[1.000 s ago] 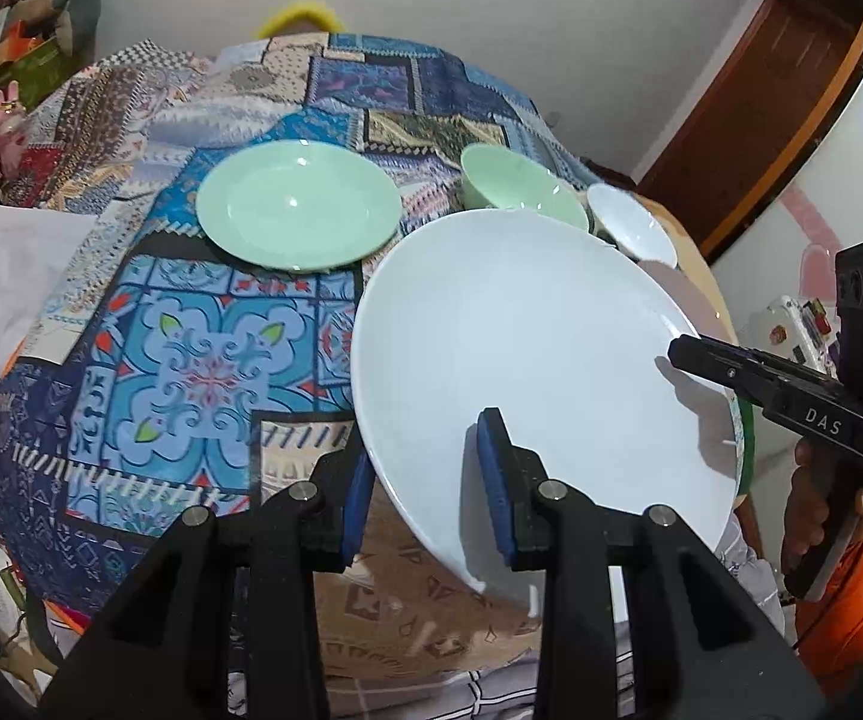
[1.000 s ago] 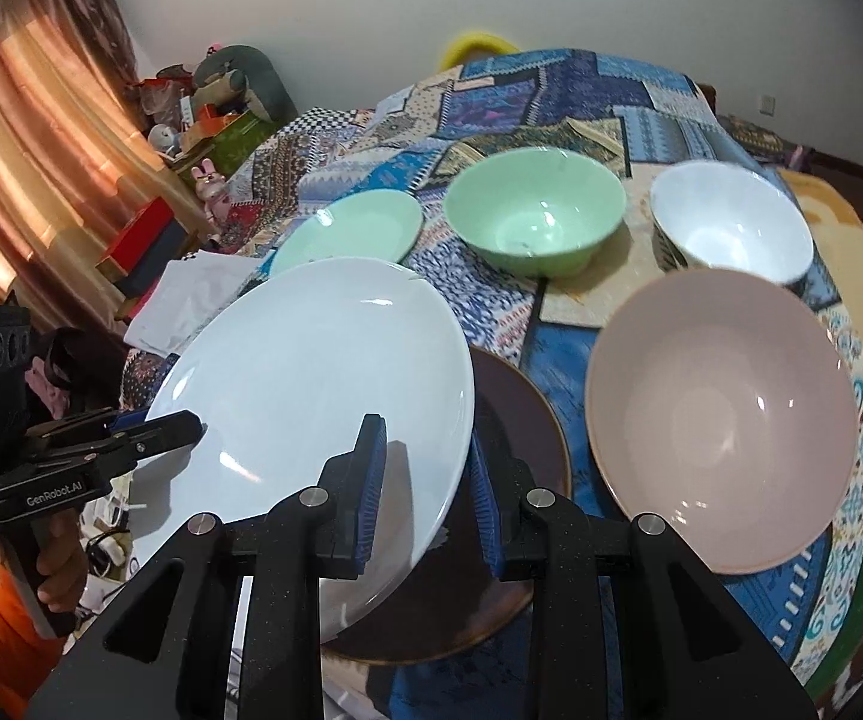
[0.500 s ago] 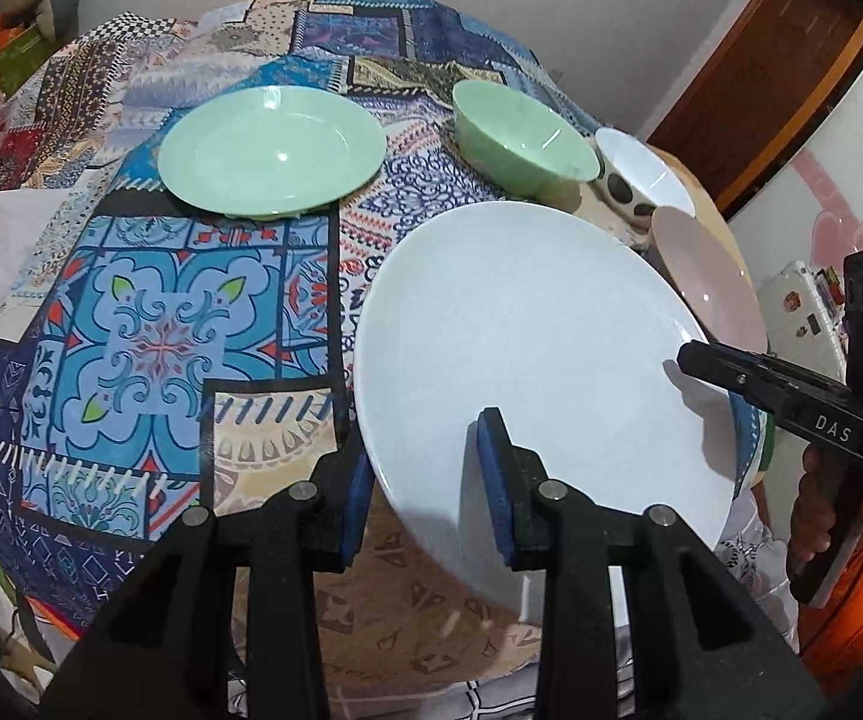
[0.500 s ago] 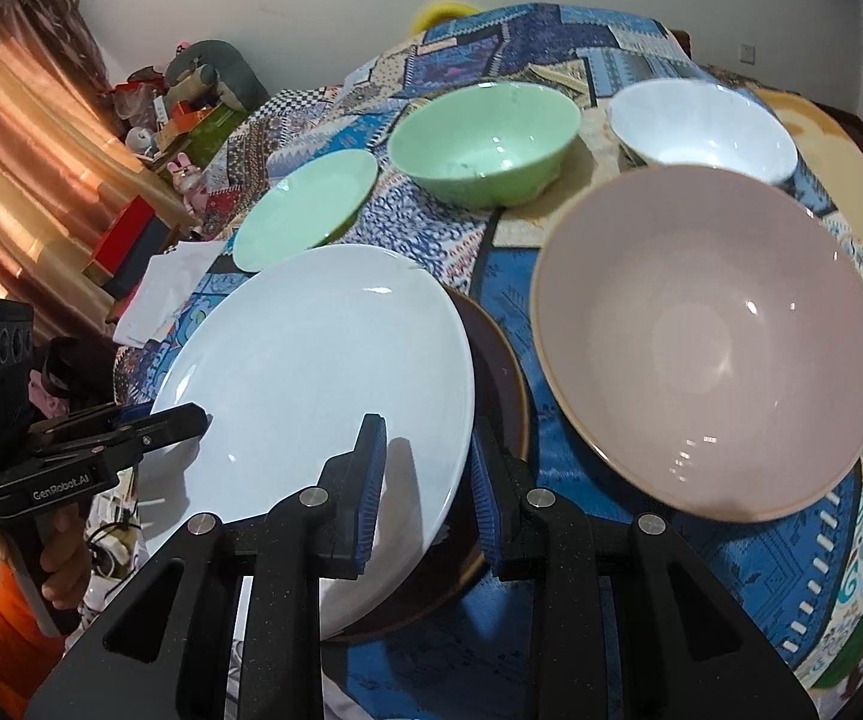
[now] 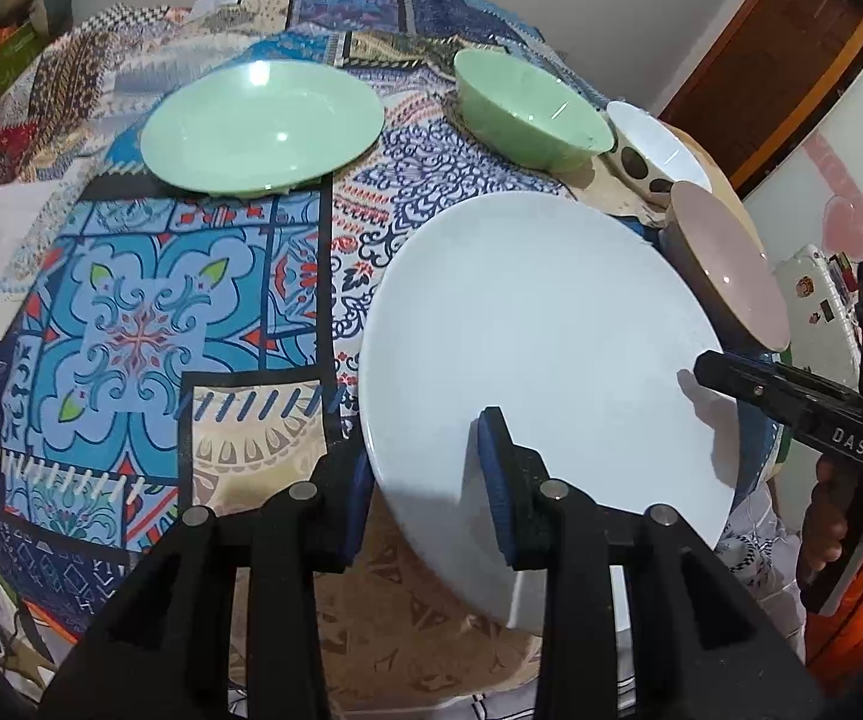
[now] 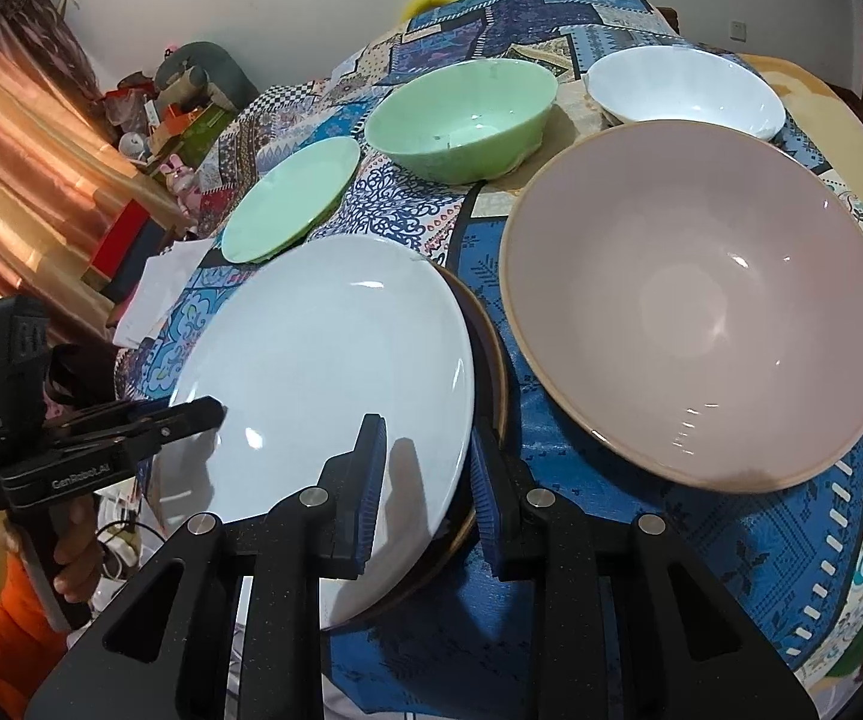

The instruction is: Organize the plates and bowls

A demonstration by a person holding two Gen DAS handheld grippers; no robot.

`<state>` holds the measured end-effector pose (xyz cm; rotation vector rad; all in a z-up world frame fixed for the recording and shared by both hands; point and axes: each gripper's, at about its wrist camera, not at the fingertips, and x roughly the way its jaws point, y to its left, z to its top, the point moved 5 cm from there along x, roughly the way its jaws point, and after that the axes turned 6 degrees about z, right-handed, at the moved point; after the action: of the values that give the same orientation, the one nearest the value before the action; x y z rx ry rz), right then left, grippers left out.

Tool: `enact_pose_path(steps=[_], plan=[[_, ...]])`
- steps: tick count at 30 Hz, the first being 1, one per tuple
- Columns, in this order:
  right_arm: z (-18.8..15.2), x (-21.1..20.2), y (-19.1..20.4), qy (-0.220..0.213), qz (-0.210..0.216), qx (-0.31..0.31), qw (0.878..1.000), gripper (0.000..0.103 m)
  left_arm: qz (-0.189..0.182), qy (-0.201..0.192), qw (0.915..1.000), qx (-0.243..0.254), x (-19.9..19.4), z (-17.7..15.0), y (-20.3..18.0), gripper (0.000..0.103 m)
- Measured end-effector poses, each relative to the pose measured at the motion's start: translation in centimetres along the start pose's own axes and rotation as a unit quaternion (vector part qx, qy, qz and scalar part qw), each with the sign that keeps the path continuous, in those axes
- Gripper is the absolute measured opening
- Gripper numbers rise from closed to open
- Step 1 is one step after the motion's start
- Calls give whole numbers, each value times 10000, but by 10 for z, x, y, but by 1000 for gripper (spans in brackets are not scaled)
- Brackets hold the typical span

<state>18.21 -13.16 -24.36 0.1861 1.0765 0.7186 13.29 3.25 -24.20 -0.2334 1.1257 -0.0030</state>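
Both grippers are pinching the white plate [image 5: 539, 348] at opposite rims: the left gripper [image 5: 425, 480] is clamping its fingers on the near edge, the right gripper [image 6: 422, 480] is gripping the other side. The plate is sitting over a brown plate [image 6: 488, 360] on the patterned bench [image 5: 131, 330], seemingly resting on it, beside the pink bowl [image 6: 695, 324].
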Motion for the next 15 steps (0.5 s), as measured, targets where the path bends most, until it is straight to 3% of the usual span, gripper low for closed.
enact_pose_path(steps=[12, 15], plan=[[-2, -3, -3, -45, -420, -138, 9990, 27, 168, -21, 9998, 88, 10, 4, -3, 34], [-3, -4, -4, -34, -387, -124, 9992, 27, 55, 1, 10000, 21, 10, 5, 0, 34]])
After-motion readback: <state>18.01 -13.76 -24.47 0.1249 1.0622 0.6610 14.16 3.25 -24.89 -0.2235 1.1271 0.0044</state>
